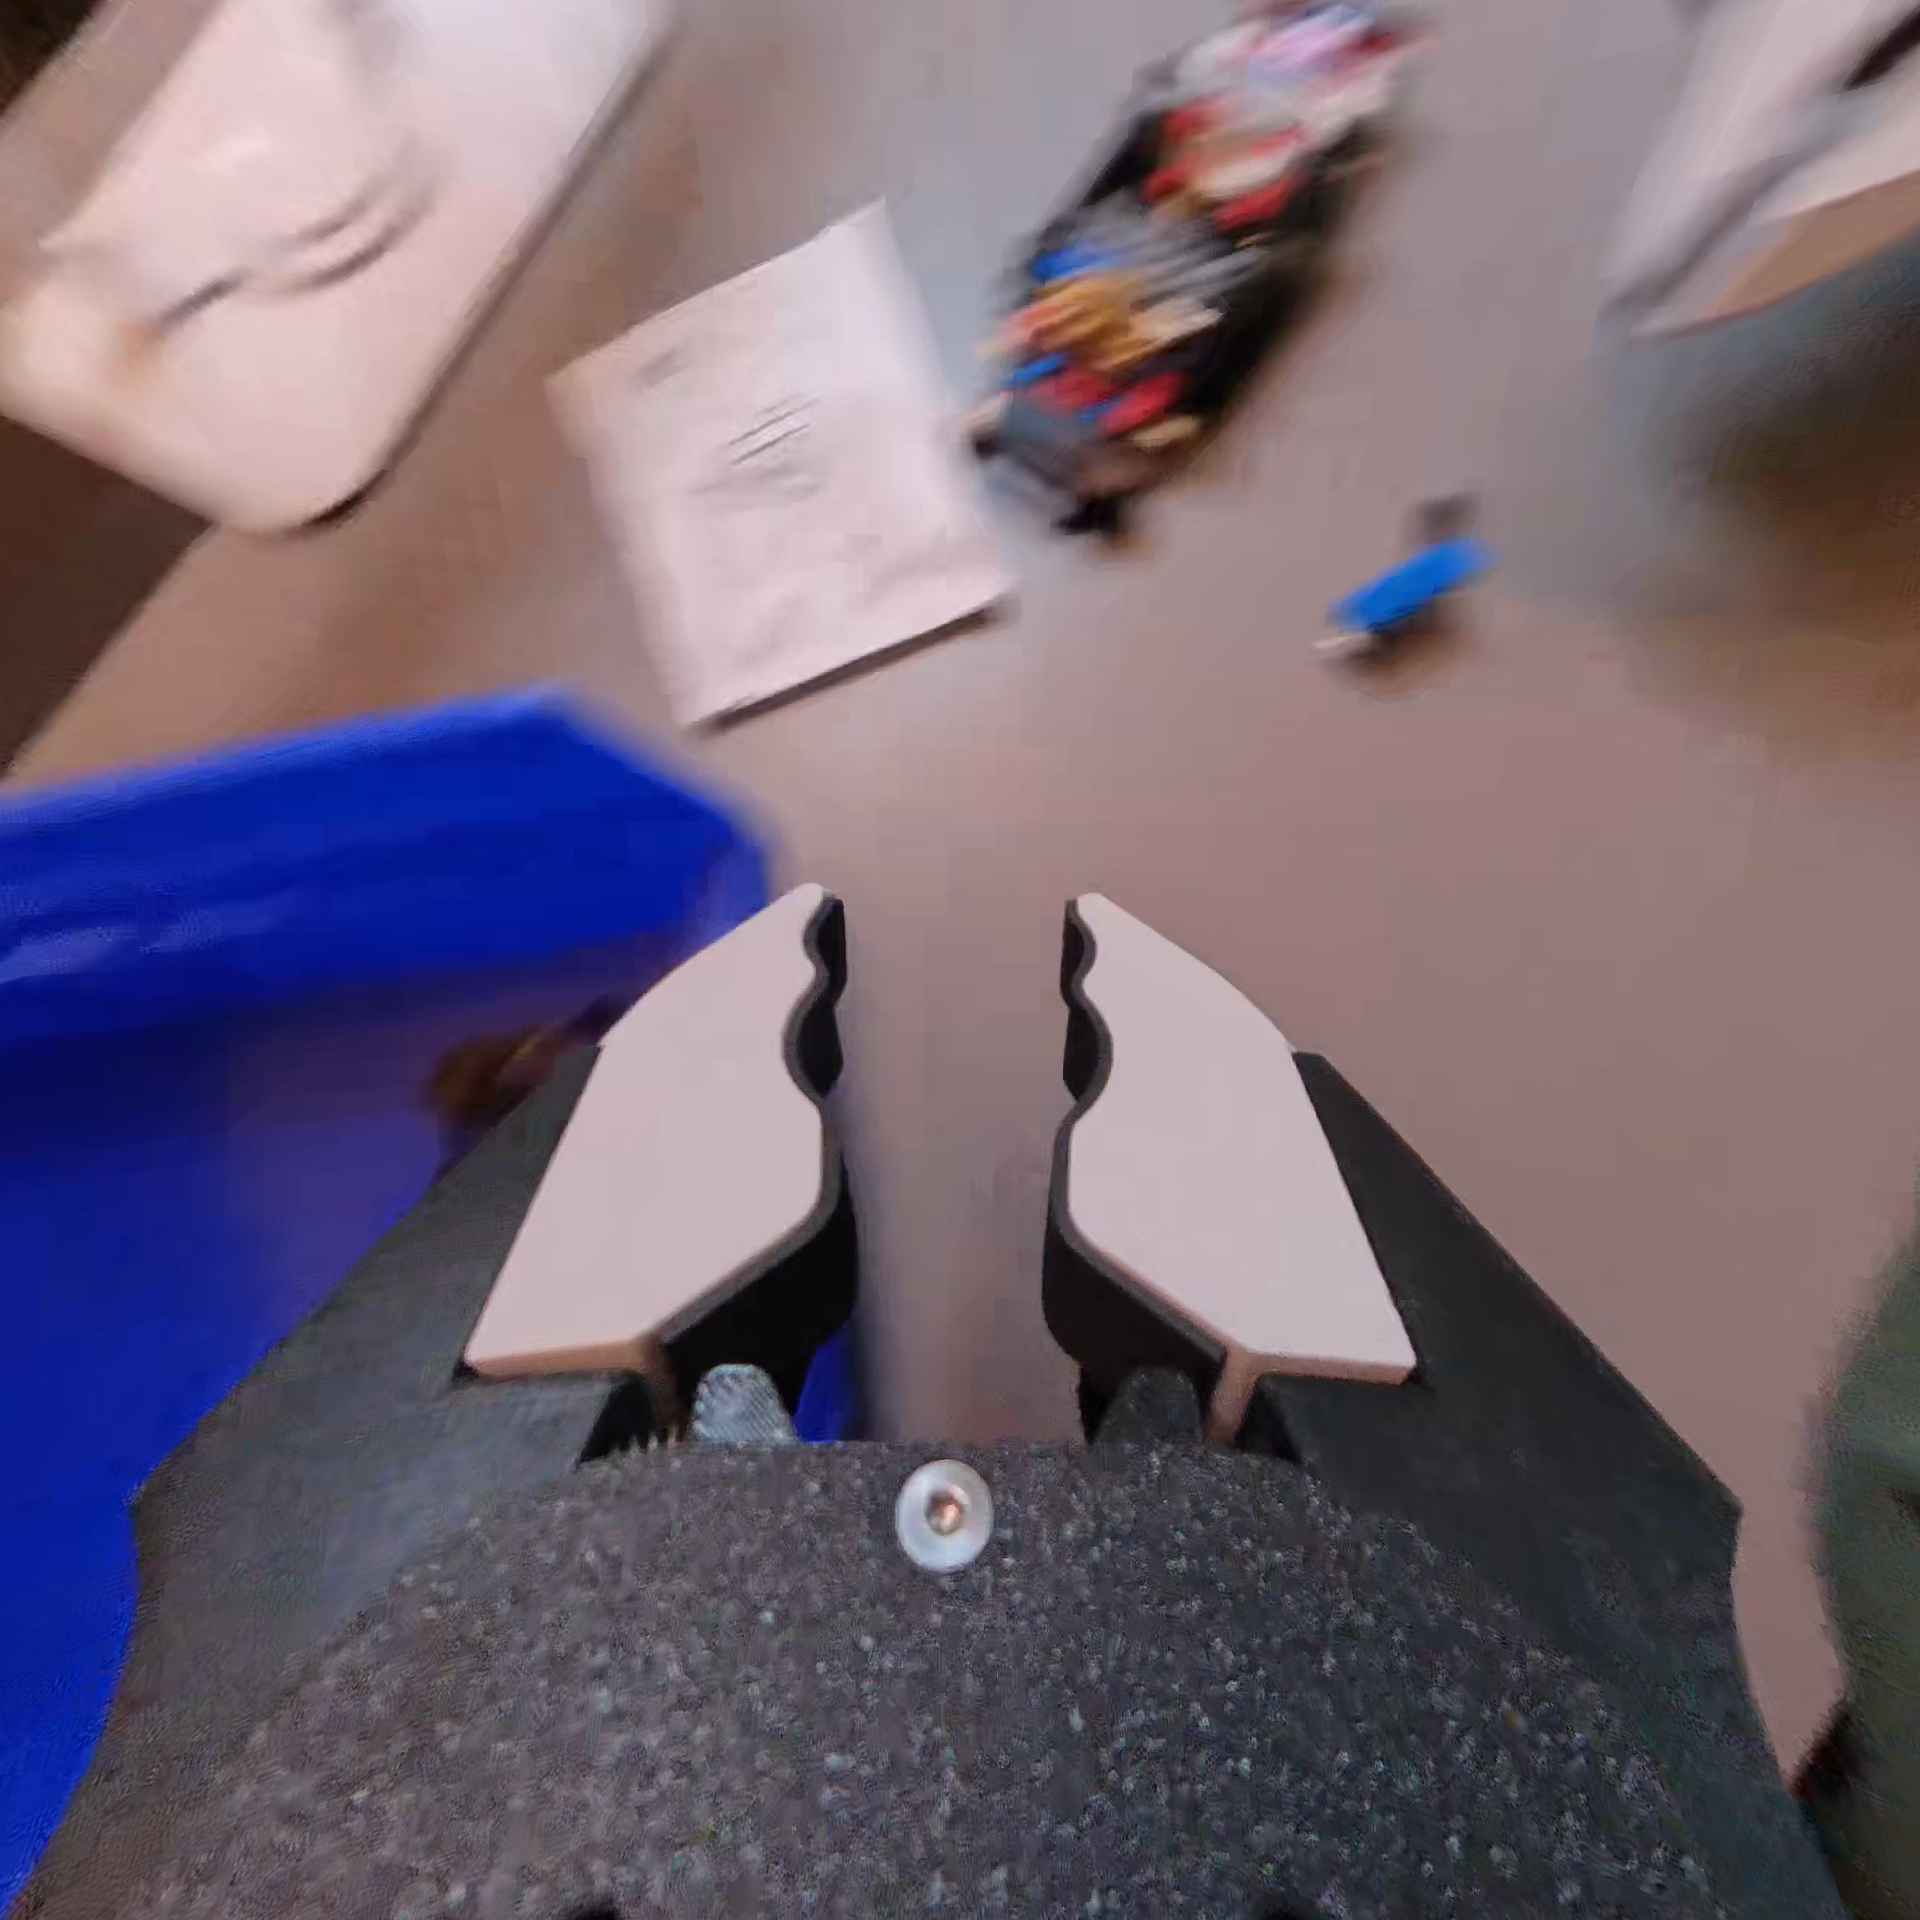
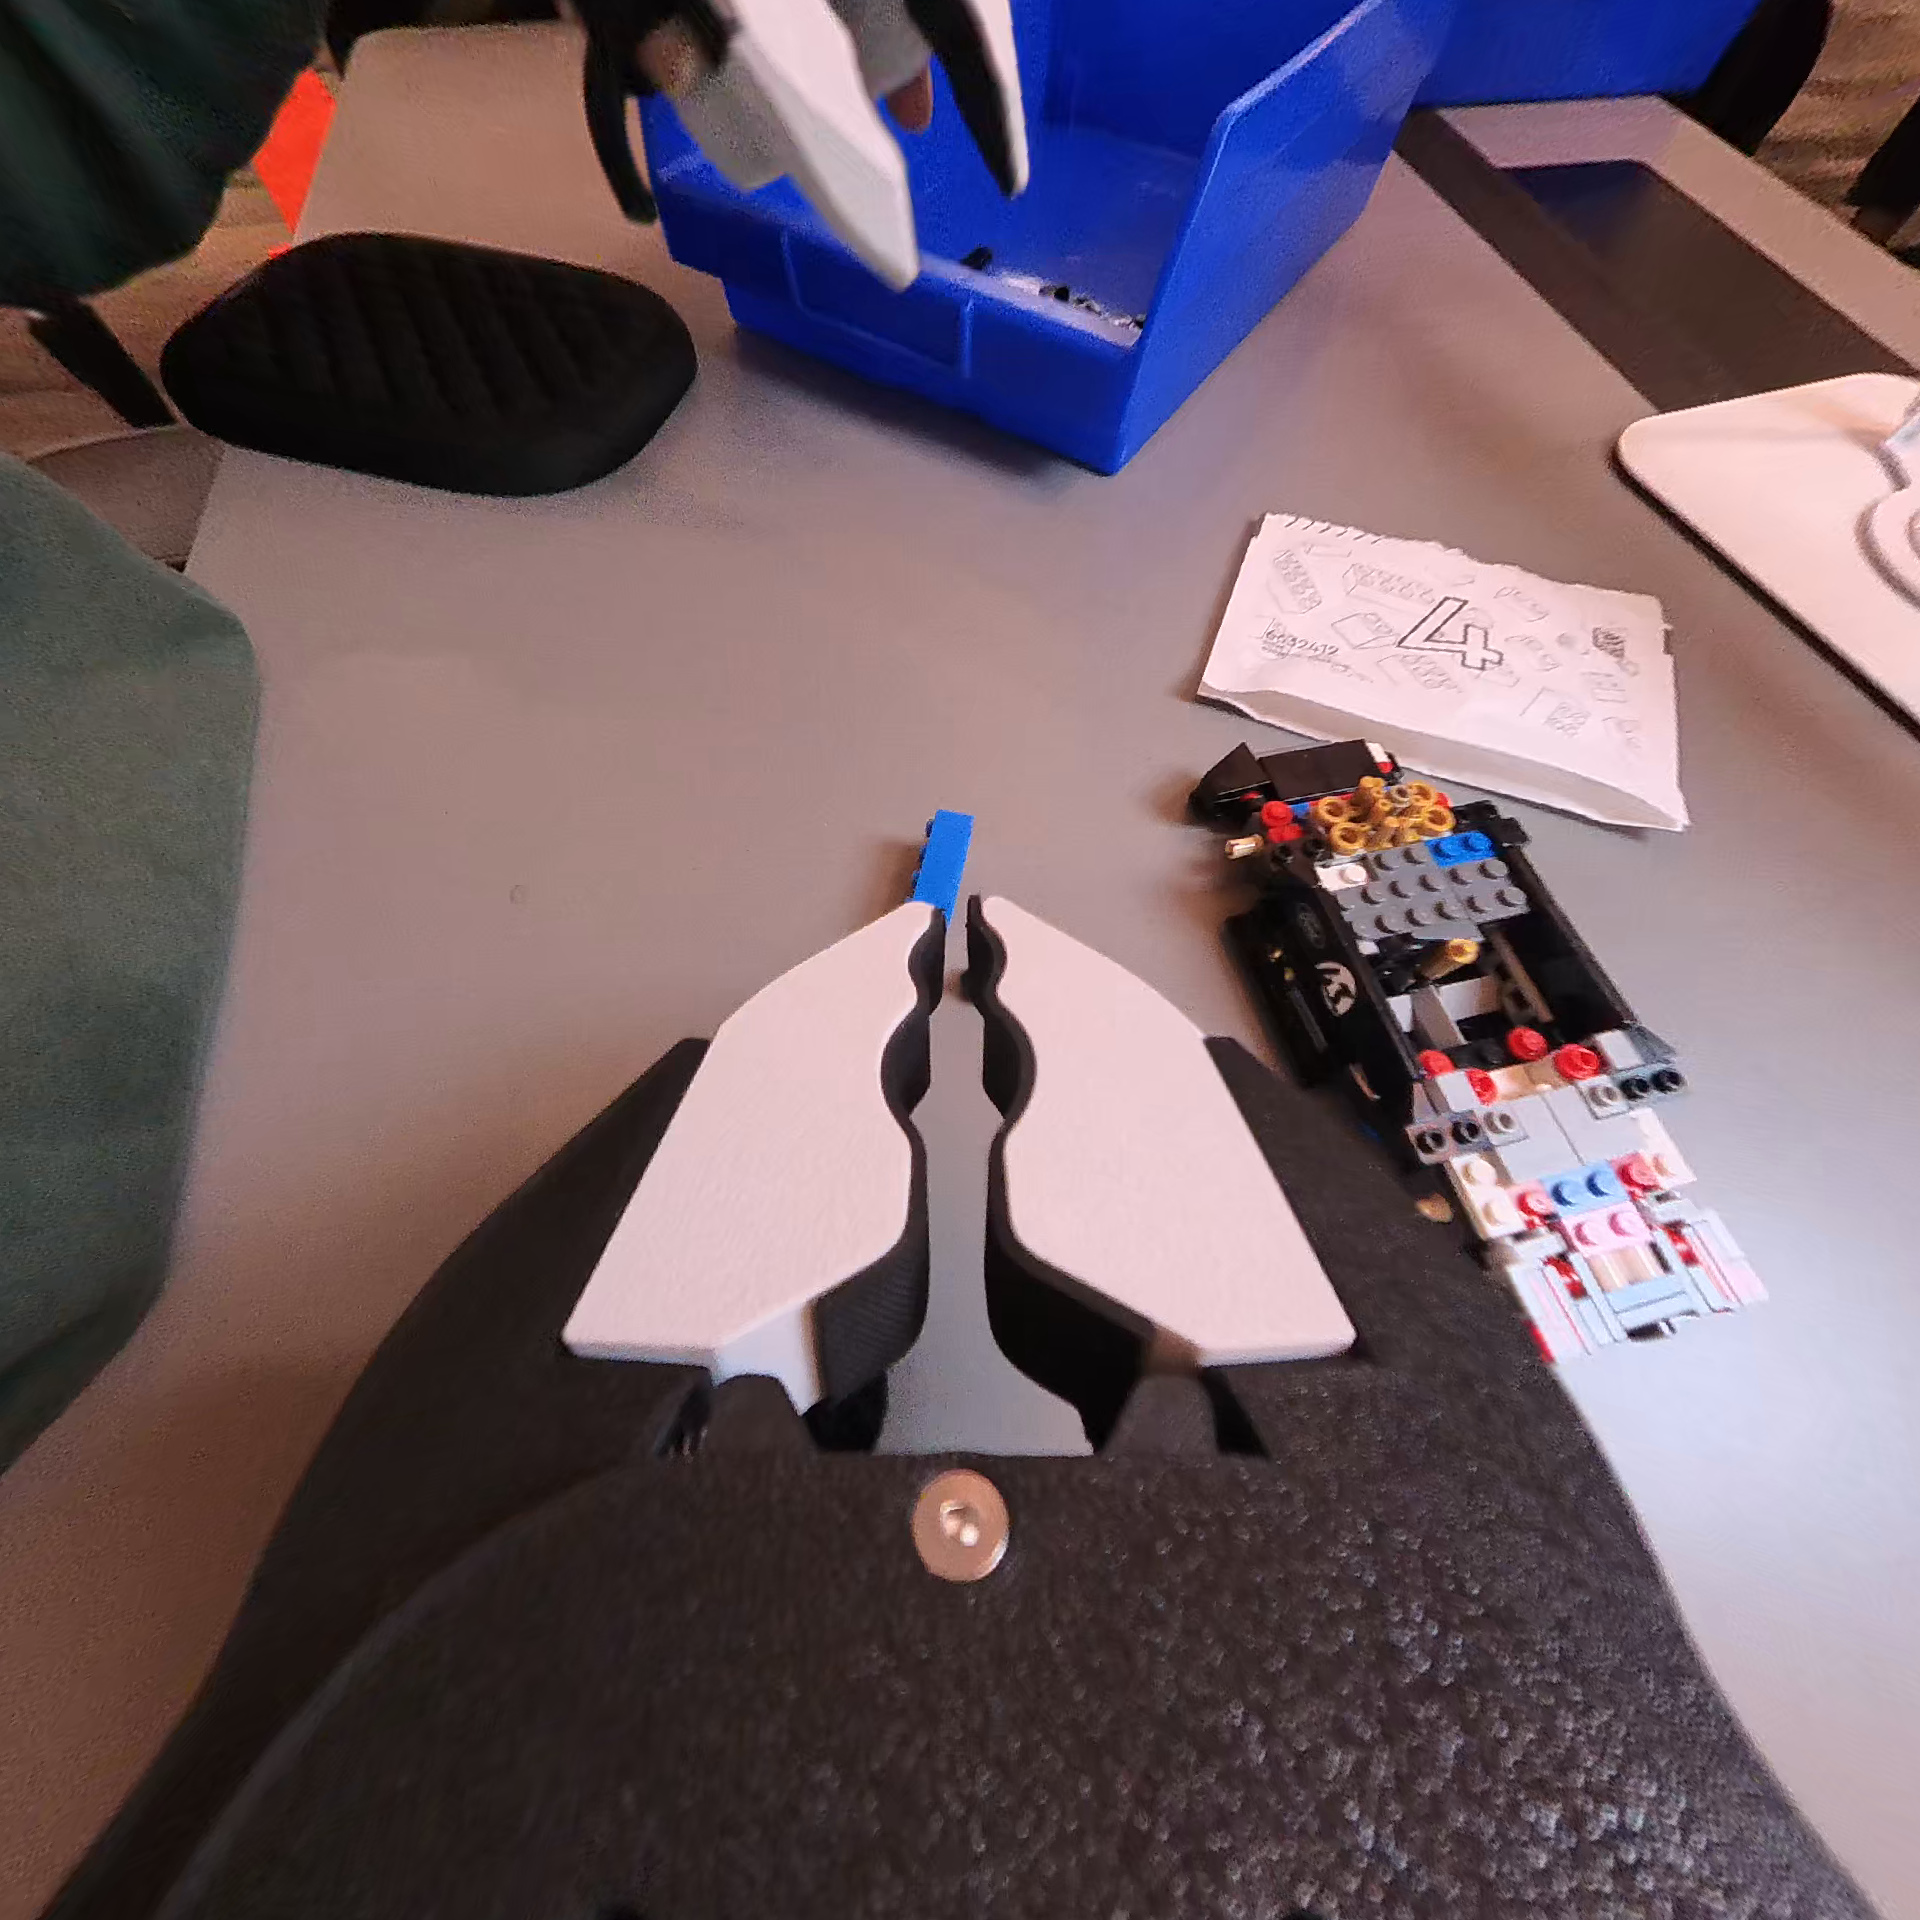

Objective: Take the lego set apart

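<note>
right gripper (image 2: 956, 920): fingers almost together, thin gap at the tips; whether it pinched the blue brick (image 2: 943, 860) couldn't be told.
blue brick: frame centre in the right wrist view, at the tips, long axis running away in line with the fingers.
lego car (image 2: 1455, 997): right of centre, just beside the right gripper, long axis lower right to upper centre.
left gripper (image 1: 954, 914): fingers apart, empty, by the blue bin (image 2: 1174, 343) at upper centre, well apart from the car.
nearer arm: right, judged.
</note>
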Available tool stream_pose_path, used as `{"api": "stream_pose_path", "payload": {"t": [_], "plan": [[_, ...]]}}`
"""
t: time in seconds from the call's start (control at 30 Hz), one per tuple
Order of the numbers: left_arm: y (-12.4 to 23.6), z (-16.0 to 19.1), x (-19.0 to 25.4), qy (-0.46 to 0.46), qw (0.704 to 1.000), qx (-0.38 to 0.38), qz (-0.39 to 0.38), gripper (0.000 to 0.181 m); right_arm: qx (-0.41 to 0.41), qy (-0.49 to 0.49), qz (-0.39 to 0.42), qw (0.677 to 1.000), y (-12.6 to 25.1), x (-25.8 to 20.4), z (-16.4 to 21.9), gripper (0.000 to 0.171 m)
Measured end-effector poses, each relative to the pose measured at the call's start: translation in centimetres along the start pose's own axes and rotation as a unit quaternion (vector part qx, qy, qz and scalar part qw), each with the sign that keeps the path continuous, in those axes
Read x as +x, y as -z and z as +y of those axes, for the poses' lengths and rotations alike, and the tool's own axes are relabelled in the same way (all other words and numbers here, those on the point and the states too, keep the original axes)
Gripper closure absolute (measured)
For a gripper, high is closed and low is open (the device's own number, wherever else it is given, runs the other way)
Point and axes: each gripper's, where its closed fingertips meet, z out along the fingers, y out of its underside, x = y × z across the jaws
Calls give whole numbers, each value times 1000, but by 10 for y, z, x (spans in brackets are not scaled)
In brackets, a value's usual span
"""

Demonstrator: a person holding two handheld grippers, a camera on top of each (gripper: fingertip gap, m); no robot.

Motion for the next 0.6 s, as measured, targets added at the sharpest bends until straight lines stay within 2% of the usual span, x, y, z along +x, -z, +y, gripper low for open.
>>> {"api": "stream_pose_path", "payload": {"t": [0.07,0.17,0.3,0.33,0.4,0.5,0.6], "plan": [[-24,-17,46,-66,995,16,69,139,-11,2,-7,1000,-5,-3,4,167],[-69,-23,84,-179,976,-12,119,136,-27,6,-9,1000,-9,-4,9,166],[-102,-27,111,-223,951,-52,206,139,-35,3,-4,999,-7,-1,16,166],[-107,-29,113,-228,949,-57,210,141,-36,2,-4,999,-6,0,17,166],[-112,-28,116,-238,944,-71,219,167,-39,3,-4,999,-7,0,18,165],[-108,-41,115,-189,956,-22,221,169,-45,4,-7,999,-10,-2,21,160],[-77,-69,127,-59,944,100,309,169,0,-11,-4,1000,-13,-4,4,154]]}}
